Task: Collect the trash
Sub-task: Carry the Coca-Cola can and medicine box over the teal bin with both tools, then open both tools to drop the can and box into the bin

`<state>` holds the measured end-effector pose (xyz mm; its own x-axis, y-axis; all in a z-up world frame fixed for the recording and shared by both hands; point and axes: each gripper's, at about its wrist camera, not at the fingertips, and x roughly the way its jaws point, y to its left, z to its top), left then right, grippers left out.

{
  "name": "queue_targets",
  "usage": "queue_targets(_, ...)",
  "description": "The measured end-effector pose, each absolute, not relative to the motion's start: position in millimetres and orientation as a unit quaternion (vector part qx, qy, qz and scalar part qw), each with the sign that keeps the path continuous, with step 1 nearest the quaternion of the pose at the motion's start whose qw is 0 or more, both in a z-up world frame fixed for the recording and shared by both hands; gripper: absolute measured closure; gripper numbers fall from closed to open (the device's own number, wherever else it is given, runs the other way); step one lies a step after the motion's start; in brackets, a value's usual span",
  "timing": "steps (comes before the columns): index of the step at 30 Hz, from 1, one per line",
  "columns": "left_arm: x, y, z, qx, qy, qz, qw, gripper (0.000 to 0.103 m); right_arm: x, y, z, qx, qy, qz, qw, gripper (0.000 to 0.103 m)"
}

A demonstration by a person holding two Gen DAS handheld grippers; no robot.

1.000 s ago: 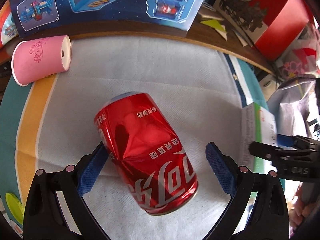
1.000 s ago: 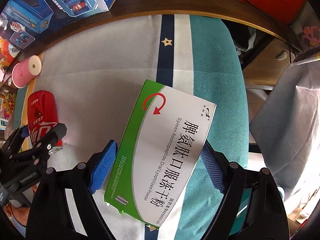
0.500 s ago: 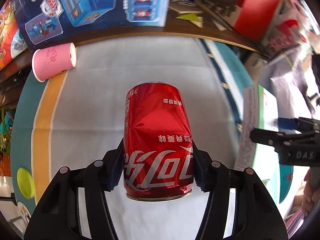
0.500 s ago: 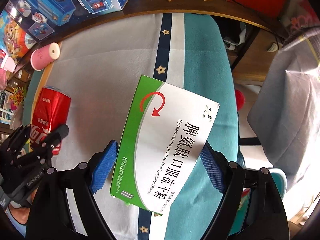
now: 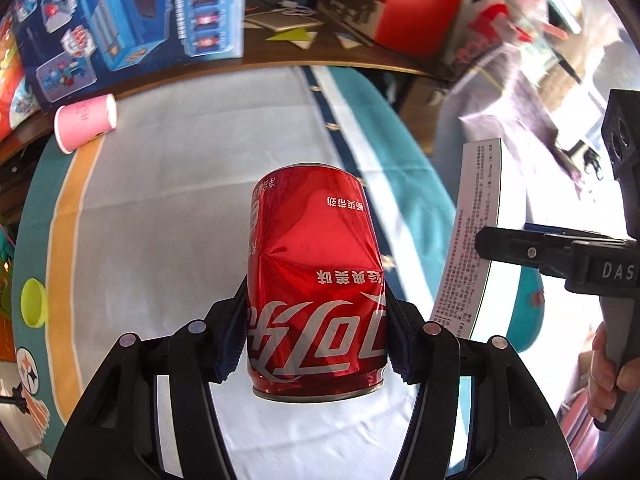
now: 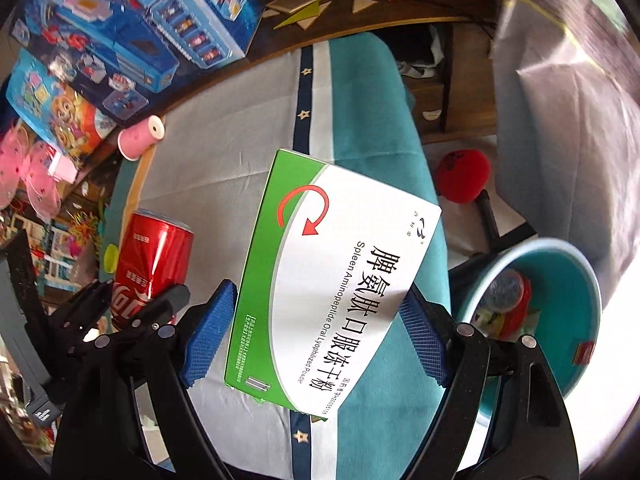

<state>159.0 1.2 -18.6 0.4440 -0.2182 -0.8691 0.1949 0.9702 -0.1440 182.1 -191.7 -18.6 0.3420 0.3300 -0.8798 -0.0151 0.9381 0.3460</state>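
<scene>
Between its pads, the left claw point(image 5: 316, 332) pinches the dented can point(image 5: 316, 280); the right claw point(image 6: 316, 338) clamps the medicine box point(image 6: 328, 280).

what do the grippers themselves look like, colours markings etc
Both are the same build: black plastic linkage arms with small silvery rivets at the joints, ending in ribbed blue pads. Seen from the left wrist view, the right gripper carries white letters "DAS" on its black body and a grey handle. A bare hand grips that handle; no sleeve or cable shows.
</scene>
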Motion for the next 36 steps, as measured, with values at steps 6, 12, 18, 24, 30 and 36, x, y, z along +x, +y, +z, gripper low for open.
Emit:
queue_targets(6, 143.1, -36.4, -5.4, 0.009, 0.503, -0.152, 0.851, 0.044, 148.1, -250.4, -2.4, 0.196, 0.528, 0.083, 0.822, 0.025)
queue_targets(12, 135.0, -87.5, 0.7, 0.036, 0.5, -0.186, 0.845, 0.044, 114.2, -313.1, 17.4, 0.222, 0.475, 0.033, 0.851, 0.025)
queue_targets(18, 129.0, -146.1, -2.4, 0.072, 0.503, -0.226, 0.832, 0.044, 84.7, -372.1, 13.9, 0.263, 0.447, -0.007, 0.855, 0.025)
queue_targets(24, 125.3, -195.9, -11.2, 0.103, 0.508, -0.258, 0.816, 0.044, 59.6, -419.5, -5.1, 0.298, 0.437, -0.049, 0.847, 0.025)
queue_targets(30, 126.8, -239.5, -30.6, 0.119, 0.524, -0.279, 0.796, 0.044, 47.3, -447.6, -23.6, 0.31, 0.442, -0.078, 0.838, 0.025)
queue_targets(36, 130.9, -274.6, -57.9, 0.134, 0.548, -0.298, 0.77, 0.044, 45.5, -463.4, -38.8, 0.318, 0.449, -0.094, 0.83, 0.025)
